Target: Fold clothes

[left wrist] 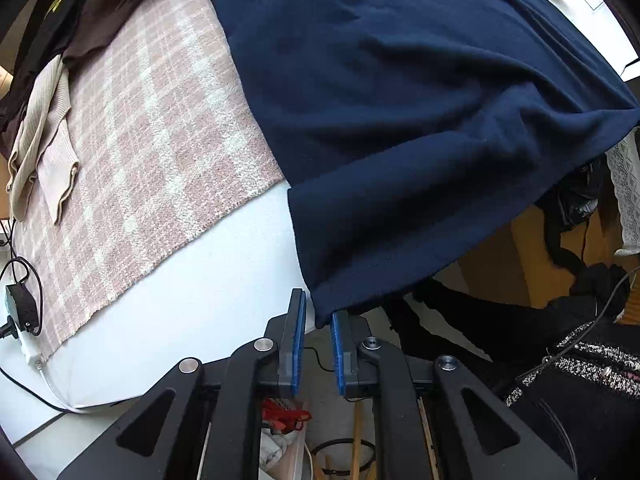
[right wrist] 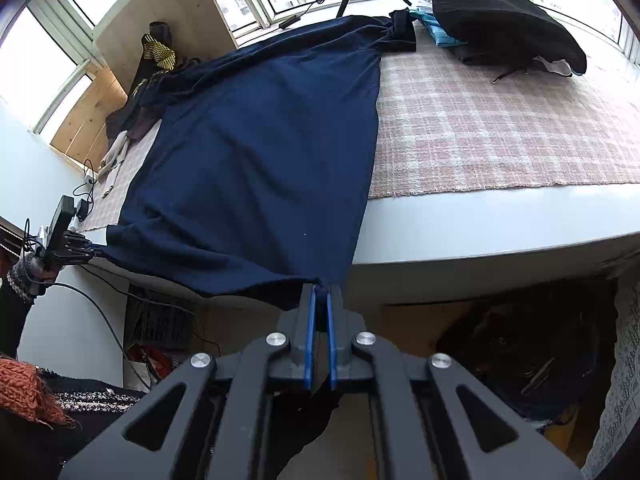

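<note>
- The navy garment (right wrist: 256, 152) lies spread on the checked blanket (right wrist: 500, 128) that covers the bed, and its near hem hangs over the bed's front edge, probably so that both corners can be reached from the front.
- The right tool (right wrist: 321, 292) has its jaws almost together and pinches the hem corner on its side; the cloth runs in between the blue pads.
- The left tool (left wrist: 319, 312) stands at the other hem corner. Its jaws are a little apart, and the corner hangs at the right pad. Whether the pads press on the cloth cannot be told.
- Holding the two corners apart keeps the hem stretched and flat, which a clean fold seems to need.
- Other clothes, such as the beige knit (left wrist: 44, 136) and the black pile (right wrist: 504, 20), lie at the sides, apart from the garment.
</note>
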The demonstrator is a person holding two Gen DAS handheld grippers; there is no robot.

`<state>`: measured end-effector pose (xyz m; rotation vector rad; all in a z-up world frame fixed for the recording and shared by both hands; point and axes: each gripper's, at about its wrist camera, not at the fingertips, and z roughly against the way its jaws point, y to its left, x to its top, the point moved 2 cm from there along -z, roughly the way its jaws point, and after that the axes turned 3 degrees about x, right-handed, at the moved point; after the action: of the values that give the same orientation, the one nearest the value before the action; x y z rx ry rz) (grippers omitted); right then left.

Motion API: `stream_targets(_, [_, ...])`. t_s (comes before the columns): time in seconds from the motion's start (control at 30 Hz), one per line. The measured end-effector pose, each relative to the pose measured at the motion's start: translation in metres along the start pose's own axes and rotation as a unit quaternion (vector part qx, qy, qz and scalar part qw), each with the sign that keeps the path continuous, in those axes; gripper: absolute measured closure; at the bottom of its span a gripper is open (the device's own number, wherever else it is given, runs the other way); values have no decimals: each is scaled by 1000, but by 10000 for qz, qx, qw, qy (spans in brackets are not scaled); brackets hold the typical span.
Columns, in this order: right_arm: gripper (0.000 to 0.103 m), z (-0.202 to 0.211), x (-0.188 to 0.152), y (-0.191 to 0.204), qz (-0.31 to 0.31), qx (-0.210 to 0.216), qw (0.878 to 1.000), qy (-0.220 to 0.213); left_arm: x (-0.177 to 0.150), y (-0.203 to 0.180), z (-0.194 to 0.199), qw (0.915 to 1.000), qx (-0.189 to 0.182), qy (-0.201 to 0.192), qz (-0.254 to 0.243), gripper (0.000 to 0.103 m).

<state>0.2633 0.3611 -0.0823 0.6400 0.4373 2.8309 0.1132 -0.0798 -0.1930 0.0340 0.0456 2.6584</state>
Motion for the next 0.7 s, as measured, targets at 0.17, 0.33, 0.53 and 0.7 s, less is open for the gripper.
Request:
stream_targets(0.17, [98,3,10,9,104,-179,9998,-7,-16,0,14,9996,-196,-217,46,99])
stream_targets(0.33, [98,12,-5,12,76,-320,9995,-2,-85,-14,67,9963,-772,-387,41,99])
stream_targets(0.53, [98,-4,-12,-6,-235,-385,9989,99,-40,-18,72,9954,-832,-449,142,100])
stream_targets(0.7, [98,47,22,16,217,-587,9970,-448,-26,7,159,9909,-443,-1272,-81,99])
